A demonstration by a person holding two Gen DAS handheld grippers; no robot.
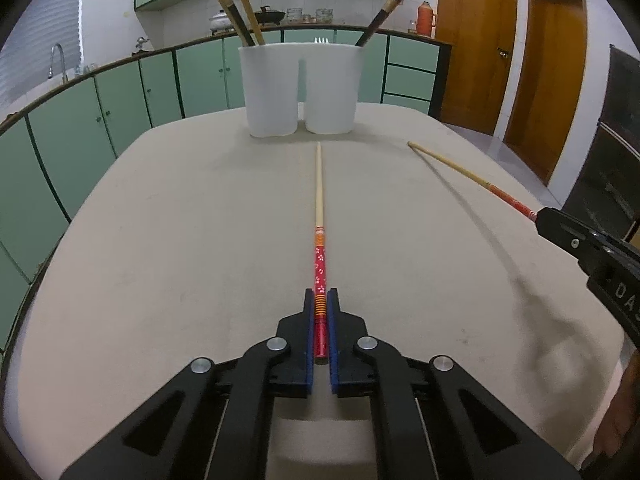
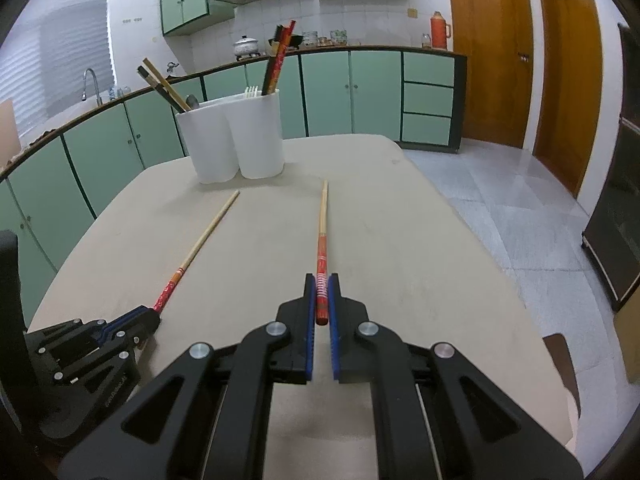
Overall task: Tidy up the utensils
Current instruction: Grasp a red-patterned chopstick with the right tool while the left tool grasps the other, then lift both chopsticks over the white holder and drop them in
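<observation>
1. Green cabinets (image 2: 352, 92) and wooden doors (image 2: 488, 52) line the kitchen behind a beige table (image 1: 180, 220).
2. White two-lobed holder (image 1: 300, 88) stands at the table's far end, with dark chopsticks (image 1: 382, 16) upright in it.
3. Left gripper (image 1: 321, 300) pinches the red end of a chopstick (image 1: 319, 184) whose tip points at the holder.
4. Right gripper (image 2: 322, 292) clamps a second chopstick (image 2: 322, 216), tip near the holder.

The chopstick (image 1: 319, 184) looks like pale wood with a glossy red painted end. The holder (image 1: 300, 88) at twelve o'clock is smooth white plastic; the table (image 1: 180, 240) is matt beige.
</observation>
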